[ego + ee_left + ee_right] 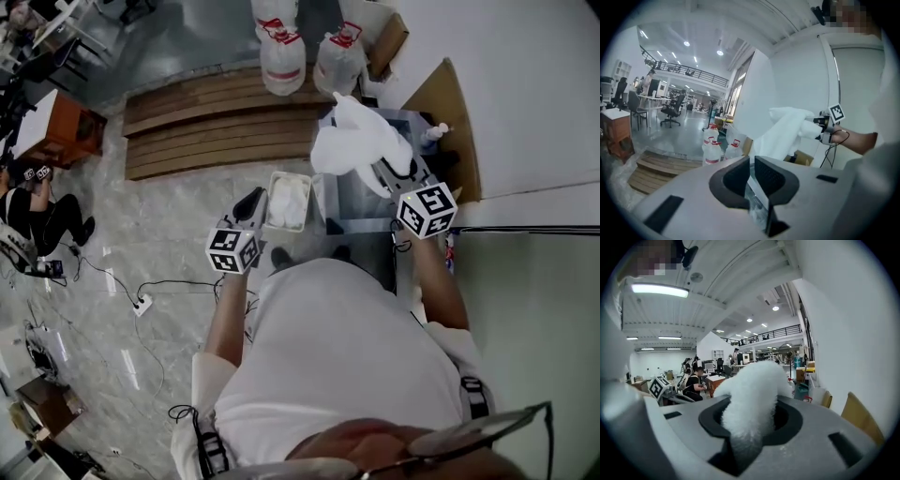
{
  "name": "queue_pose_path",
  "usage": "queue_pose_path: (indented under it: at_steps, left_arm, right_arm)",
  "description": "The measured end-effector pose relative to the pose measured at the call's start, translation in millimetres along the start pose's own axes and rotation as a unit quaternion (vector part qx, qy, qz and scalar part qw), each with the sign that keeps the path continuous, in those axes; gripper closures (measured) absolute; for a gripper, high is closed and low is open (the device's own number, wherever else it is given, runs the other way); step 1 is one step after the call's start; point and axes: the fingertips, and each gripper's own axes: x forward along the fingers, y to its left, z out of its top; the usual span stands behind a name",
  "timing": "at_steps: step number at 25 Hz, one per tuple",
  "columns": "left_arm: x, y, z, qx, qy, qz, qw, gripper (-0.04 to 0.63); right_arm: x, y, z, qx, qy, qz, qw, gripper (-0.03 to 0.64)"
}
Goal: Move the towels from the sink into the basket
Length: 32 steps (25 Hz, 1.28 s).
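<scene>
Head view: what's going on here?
A person is working with a handheld gripper in each hand. The right gripper has its jaws shut on a white towel, held up over the sink. The left gripper is beside the basket, jaws nearly together with nothing in them. The basket sits on the floor left of the sink and already has white cloth in it; this towel is not in it yet.

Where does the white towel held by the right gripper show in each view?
Head view: white towel upper centre-right, over the sink.
Left gripper view: towel right of centre, hanging.
Right gripper view: towel dead centre, between the jaws.
Shared landmark: the right gripper clamping it.
</scene>
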Motion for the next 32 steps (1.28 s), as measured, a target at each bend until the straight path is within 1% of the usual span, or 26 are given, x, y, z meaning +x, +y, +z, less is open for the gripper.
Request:
queue_pose_path:
  at_steps: [3,7,12,19,23,26,29,32]
  left_arm:
    - [-8,11,4,0.001,-0.007,0.011,0.9999,0.561]
    - [-12,19,8,-0.001,-0.015,0.019,0.9997,0.561]
    - [-18,24,0,-0.01,-0.013,0.027,0.9995,0.561]
    - [-25,40,-27,-0.023,0.005,0.037,0.999,0.561]
    - [-25,54,-49,-0.039,0.018,0.038,0.9984,0.561]
    - [-21,71,-67,-0.043,0.031,0.036,0.9979,0.561]
    - [-18,98,-93,-0.057,0.048,0.041,0.9964,0.561]
    - [-6,128,-125,-0.067,0.061,0.05,0.9946,0.561]
  right_arm:
    - [2,13,17,-0.015,-0.013,0.009,1.0,0.482]
    - [9,20,21,-0.02,-0.015,0.016,1.0,0.482]
    - [23,33,8,-0.018,0.001,0.035,0.999,0.482]
    - [61,59,-23,-0.005,0.031,0.064,0.997,0.48]
    - [94,80,-62,0.013,0.062,0.081,0.995,0.48]
    - [129,93,-105,0.031,0.097,0.082,0.991,0.479]
    - [167,110,-162,0.061,0.143,0.079,0.985,0.477]
    - [207,118,-231,0.097,0.186,0.066,0.975,0.476]
